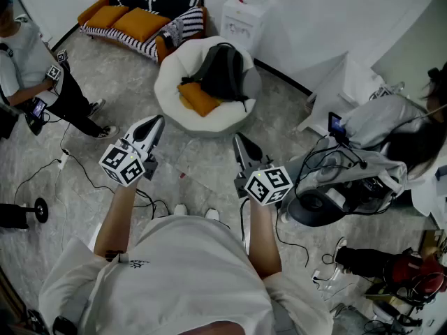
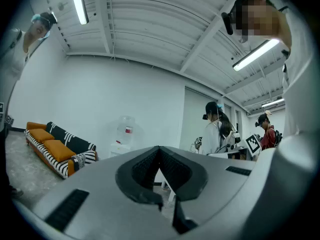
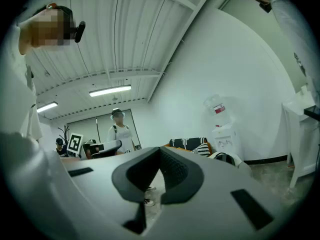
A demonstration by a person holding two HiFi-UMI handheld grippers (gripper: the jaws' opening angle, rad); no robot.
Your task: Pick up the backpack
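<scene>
A black backpack (image 1: 222,72) leans on a round white beanbag chair (image 1: 171,89), next to an orange cushion (image 1: 199,98), on the floor a step or two ahead of me. My left gripper (image 1: 158,121) and right gripper (image 1: 237,139) are held level at waist height, well short of the beanbag. Both are shut with nothing between their jaws. In the left gripper view the left gripper (image 2: 159,149) shows its dark pads pressed together. The right gripper (image 3: 160,150) looks the same in its own view, where the backpack (image 3: 223,157) shows small at the right.
A striped sofa (image 1: 143,19) with orange cushions and a water dispenser (image 1: 246,19) stand by the far wall. One person (image 1: 28,61) stands at the left, another (image 1: 412,138) at the right beside an equipment cart (image 1: 335,180). Cables (image 1: 77,169) trail over the floor.
</scene>
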